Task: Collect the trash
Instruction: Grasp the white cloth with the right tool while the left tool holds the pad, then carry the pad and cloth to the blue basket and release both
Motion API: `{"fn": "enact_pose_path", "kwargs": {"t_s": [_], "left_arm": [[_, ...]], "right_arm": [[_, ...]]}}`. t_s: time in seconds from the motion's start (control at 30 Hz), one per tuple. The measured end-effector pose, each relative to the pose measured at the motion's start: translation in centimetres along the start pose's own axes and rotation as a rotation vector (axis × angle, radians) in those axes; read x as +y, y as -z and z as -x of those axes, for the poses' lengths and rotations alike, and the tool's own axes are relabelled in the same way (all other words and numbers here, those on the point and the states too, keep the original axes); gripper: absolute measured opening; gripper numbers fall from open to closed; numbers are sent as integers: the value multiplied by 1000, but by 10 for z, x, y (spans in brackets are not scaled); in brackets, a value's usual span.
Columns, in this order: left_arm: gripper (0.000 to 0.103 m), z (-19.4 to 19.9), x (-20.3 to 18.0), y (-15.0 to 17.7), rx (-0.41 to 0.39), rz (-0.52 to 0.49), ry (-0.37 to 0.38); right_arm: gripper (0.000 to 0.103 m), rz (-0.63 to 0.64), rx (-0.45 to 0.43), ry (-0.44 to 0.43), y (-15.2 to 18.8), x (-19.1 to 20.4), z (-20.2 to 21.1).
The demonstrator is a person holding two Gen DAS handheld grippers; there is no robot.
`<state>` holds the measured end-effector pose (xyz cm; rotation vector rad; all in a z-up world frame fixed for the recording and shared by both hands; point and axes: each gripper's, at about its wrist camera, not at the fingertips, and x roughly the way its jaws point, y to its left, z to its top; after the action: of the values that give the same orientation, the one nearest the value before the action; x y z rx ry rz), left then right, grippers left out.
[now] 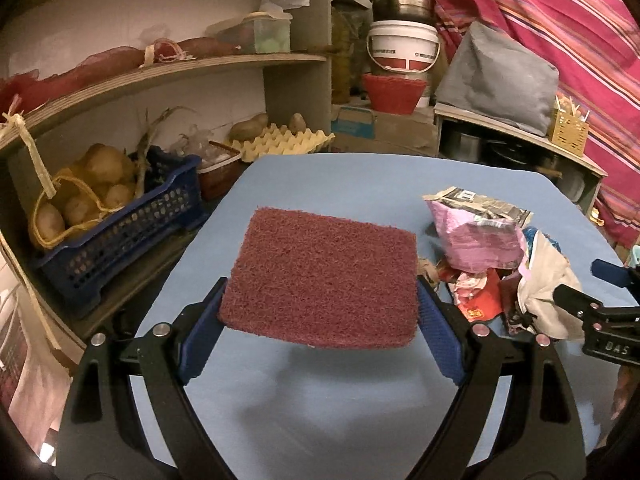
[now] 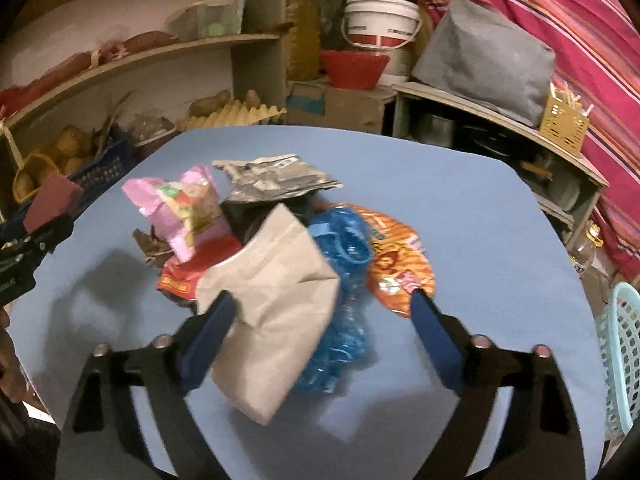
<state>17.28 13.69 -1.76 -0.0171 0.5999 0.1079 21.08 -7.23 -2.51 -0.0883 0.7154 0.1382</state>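
Observation:
My left gripper (image 1: pixel 320 286) is shut on a maroon scouring pad (image 1: pixel 320 264), which it holds flat above the blue table (image 1: pixel 340 184). The same pad (image 2: pixel 52 196) shows at the left edge of the right wrist view. To its right lies a trash pile: a pink wrapper (image 2: pixel 180 208), a grey printed bag (image 2: pixel 276 180), a red wrapper (image 2: pixel 188 276), an orange wrapper (image 2: pixel 400 264), a crushed blue plastic bottle (image 2: pixel 344 300) and a beige paper bag (image 2: pixel 276 312). My right gripper (image 2: pixel 320 300) is open over the pile. Its left finger touches the paper bag's edge, and its right finger is over the orange wrapper.
Wooden shelves on the left hold a blue crate of potatoes (image 1: pixel 120 220) and an egg tray (image 1: pixel 280 144). Behind the table stand a white bucket (image 1: pixel 404 44), a red basket (image 1: pixel 392 92) and a grey covered box (image 1: pixel 500 76). A pale blue basket (image 2: pixel 624 360) is at the table's right.

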Motion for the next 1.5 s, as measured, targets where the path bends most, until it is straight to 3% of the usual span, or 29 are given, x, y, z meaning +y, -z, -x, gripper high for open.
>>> {"fn": "enact_pose_path", "kwargs": {"t_s": [0.03, 0.17, 0.47, 0.67, 0.97, 1.5], "left_arm": [[86, 0, 1, 1, 0, 0, -3], [86, -1, 7, 1, 9, 16, 1], [86, 0, 6, 1, 8, 8, 3], [86, 3, 2, 2, -3, 3, 9], [86, 7, -10, -1, -19, -12, 23], [86, 45, -98, -14, -66, -107, 103]], "right_arm": [[76, 11, 7, -5, 0, 3, -2], [46, 30, 38, -59, 2, 12, -9], [15, 66, -45, -85, -2, 8, 17], [15, -65, -128, -94, -15, -35, 41], [15, -154, -136, -10, -12, -91, 47], [15, -211, -158, 84, 5, -169, 85]]}}
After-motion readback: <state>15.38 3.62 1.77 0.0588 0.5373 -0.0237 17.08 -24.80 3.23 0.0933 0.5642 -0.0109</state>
